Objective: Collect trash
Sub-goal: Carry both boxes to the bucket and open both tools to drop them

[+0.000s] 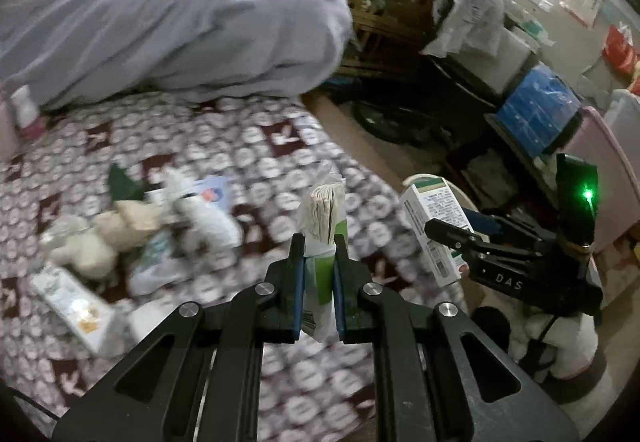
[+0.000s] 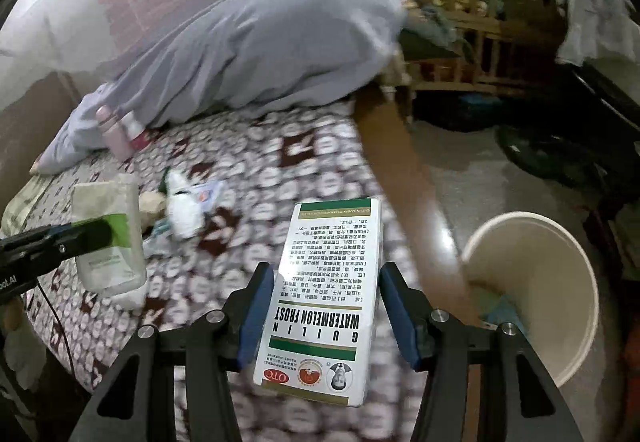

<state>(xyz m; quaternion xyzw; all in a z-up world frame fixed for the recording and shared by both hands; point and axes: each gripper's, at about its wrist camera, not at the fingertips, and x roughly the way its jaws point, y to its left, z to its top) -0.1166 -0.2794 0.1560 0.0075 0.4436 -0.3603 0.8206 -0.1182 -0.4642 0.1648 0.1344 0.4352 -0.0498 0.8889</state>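
My left gripper is shut on a green and white tissue pack and holds it above the patterned bed cover; the pack also shows in the right wrist view. My right gripper is shut on a white medicine box printed "Watermelon Frost", held near the bed's right edge; the box also shows in the left wrist view. A white waste bin stands on the floor just right of the box. More trash lies on the bed: crumpled tissues, wrappers and a flat carton.
A grey blanket is heaped at the far end of the bed. A pink bottle stands beside it. A wooden crib, a wheelchair and stacked boxes crowd the floor to the right.
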